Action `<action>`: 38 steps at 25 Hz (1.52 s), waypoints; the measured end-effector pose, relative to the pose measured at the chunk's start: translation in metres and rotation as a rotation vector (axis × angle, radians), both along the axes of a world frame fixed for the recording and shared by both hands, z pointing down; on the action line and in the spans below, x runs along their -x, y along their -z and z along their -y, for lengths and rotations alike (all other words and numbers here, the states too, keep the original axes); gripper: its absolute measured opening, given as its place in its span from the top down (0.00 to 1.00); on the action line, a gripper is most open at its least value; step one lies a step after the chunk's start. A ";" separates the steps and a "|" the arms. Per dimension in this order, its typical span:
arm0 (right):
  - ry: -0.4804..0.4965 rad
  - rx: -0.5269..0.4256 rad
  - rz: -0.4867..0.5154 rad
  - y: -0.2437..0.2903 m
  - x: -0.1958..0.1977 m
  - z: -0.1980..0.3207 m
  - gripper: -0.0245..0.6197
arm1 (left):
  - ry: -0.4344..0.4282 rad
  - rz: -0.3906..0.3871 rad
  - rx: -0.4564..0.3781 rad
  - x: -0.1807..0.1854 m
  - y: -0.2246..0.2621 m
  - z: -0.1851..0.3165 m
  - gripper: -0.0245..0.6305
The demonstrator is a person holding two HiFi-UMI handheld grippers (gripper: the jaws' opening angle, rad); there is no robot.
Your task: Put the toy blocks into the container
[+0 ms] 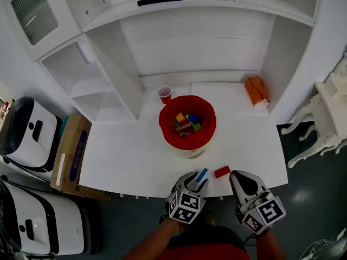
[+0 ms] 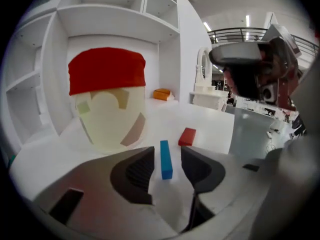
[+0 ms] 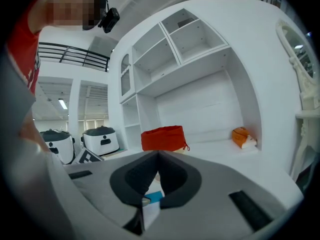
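Nearest at six o'clock, the left gripper (image 1: 195, 184) sits spread astride the blue block (image 1: 201, 175), likely to pinch it for the container (image 1: 168, 112) at twelve o'clock, while the right gripper (image 1: 237, 179), pressed together and empty, idles beside the red block (image 1: 222, 171).

walls: white shelf unit (image 1: 108, 85) across upper frame, alcove at centre | counter (image 1: 124, 161): white, mid-frame | floor (image 1: 309, 199): dark grey-green, lower right | furniture: ornate white chair (image 1: 325, 112) right edge; cardboard box (image 1: 70, 156), two white machines (image 1: 32, 134) left | light: ceiling strip lights (image 2: 247, 20) upper right
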State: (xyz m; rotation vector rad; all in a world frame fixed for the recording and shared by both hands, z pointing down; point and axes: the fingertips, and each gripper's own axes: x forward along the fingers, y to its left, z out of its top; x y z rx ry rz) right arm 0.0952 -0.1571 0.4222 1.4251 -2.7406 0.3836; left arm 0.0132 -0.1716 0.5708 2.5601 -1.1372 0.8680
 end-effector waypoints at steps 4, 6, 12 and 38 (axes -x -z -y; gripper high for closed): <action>-0.007 0.011 -0.009 -0.004 -0.005 -0.002 0.94 | 0.010 0.032 0.027 0.005 -0.019 0.005 0.75; -0.007 0.015 -0.011 -0.007 -0.006 -0.003 0.94 | 0.007 0.025 0.033 0.004 -0.019 0.006 0.82; 0.007 0.020 -0.002 -0.010 0.001 0.001 0.94 | 0.001 -0.102 -0.063 -0.004 0.040 0.007 0.82; -0.032 -0.036 0.007 0.012 -0.009 0.020 0.94 | -0.008 -0.355 -0.373 -0.020 0.219 0.036 0.92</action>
